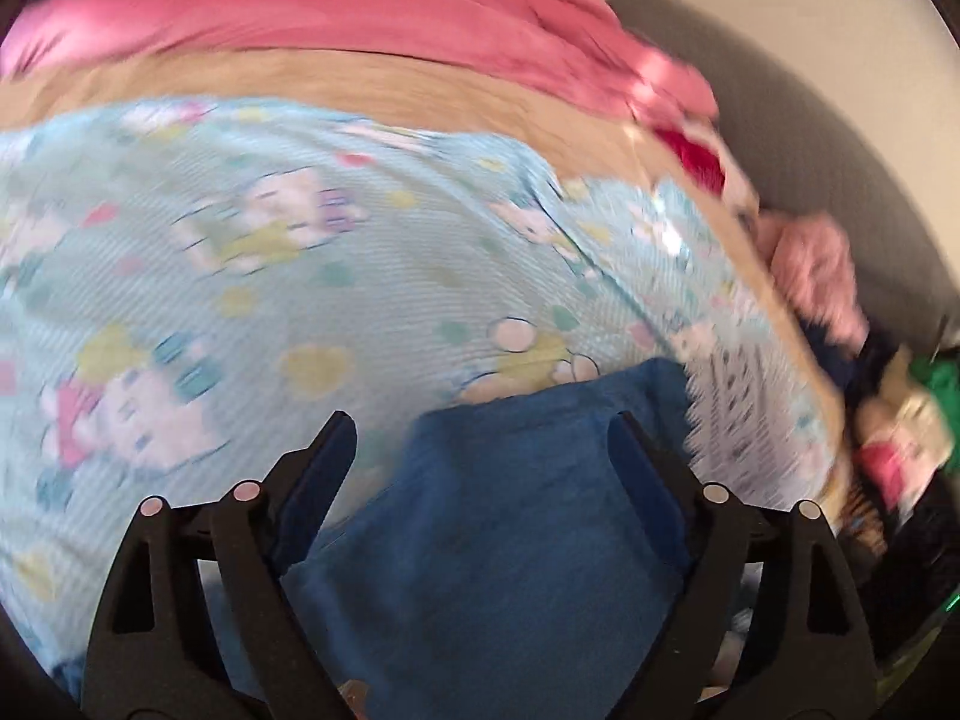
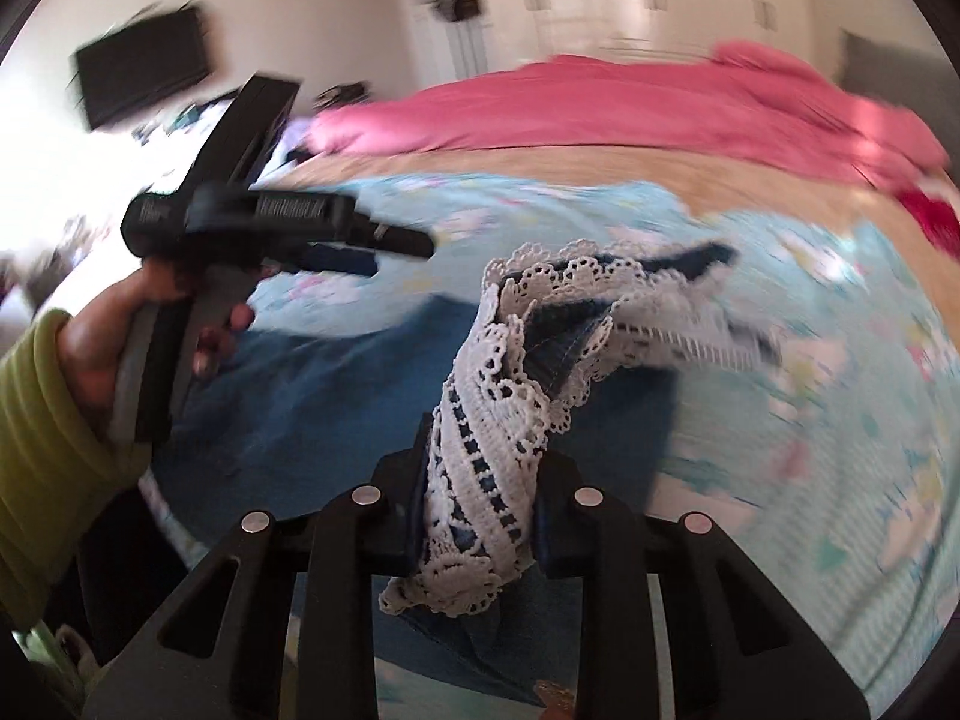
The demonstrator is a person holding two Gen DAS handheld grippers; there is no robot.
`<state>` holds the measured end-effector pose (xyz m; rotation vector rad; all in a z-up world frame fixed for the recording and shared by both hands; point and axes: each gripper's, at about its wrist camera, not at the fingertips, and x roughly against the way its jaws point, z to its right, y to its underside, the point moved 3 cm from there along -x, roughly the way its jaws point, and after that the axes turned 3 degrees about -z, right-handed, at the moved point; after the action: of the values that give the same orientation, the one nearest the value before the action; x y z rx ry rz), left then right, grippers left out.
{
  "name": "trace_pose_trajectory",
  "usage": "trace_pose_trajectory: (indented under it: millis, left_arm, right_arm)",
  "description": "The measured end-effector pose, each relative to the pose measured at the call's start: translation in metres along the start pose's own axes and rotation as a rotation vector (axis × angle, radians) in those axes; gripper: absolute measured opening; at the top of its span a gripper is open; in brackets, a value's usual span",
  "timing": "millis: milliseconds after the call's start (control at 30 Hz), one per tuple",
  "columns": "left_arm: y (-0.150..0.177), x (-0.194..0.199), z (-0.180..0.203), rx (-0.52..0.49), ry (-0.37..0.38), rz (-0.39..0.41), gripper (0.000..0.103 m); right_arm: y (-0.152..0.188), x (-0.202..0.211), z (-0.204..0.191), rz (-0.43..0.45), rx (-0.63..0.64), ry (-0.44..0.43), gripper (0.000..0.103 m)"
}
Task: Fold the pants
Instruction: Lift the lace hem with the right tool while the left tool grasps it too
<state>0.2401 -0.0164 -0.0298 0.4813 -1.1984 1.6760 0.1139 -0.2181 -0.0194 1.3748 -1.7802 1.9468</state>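
Blue denim pants (image 1: pixel 498 510) with a white lace hem (image 2: pixel 486 456) lie on a light blue cartoon-print sheet (image 1: pixel 240 276). My left gripper (image 1: pixel 480 444) is open above the denim, one finger on each side of it, holding nothing. It also shows in the right wrist view (image 2: pixel 396 252), held by a hand in a green sleeve. My right gripper (image 2: pixel 480 480) is shut on the lace hem and holds that pant end lifted off the bed. The rest of the pants (image 2: pixel 312 384) lies flat to the left.
A pink blanket (image 1: pixel 336 12) lies bunched across the far side of the bed. A pile of mixed clothes (image 1: pixel 840 324) sits along the right edge by the grey headboard (image 1: pixel 810 90). A dark TV (image 2: pixel 144 66) hangs on the far wall.
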Motion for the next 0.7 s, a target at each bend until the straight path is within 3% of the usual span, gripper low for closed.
trace_pose_trajectory:
  millis: [167, 300, 400, 467, 533, 700]
  left_arm:
    - [0.025, 0.021, -0.033, 0.122, 0.115, -0.002, 0.084]
    - [0.044, 0.018, -0.039, 0.154, 0.164, -0.021, 0.086]
    - [0.051, 0.014, -0.044, 0.15, 0.168, -0.035, 0.088]
    - [0.054, 0.01, -0.044, 0.14, 0.166, -0.048, 0.089]
    - [0.055, 0.006, -0.042, 0.13, 0.162, -0.047, 0.092]
    - [0.052, -0.003, -0.046, 0.154, 0.167, -0.054, 0.093]
  right_arm:
    - [0.007, -0.039, -0.082, -0.089, 0.257, 0.003, 0.025]
    - [0.025, -0.067, -0.116, -0.137, 0.422, 0.098, 0.029]
    - [0.035, -0.066, -0.124, -0.117, 0.477, 0.121, 0.047]
    - [0.039, -0.059, -0.126, -0.093, 0.509, 0.138, 0.051]
    - [0.044, -0.051, -0.123, -0.076, 0.519, 0.143, 0.061]
    - [0.054, -0.038, -0.112, -0.071, 0.469, 0.133, 0.064]
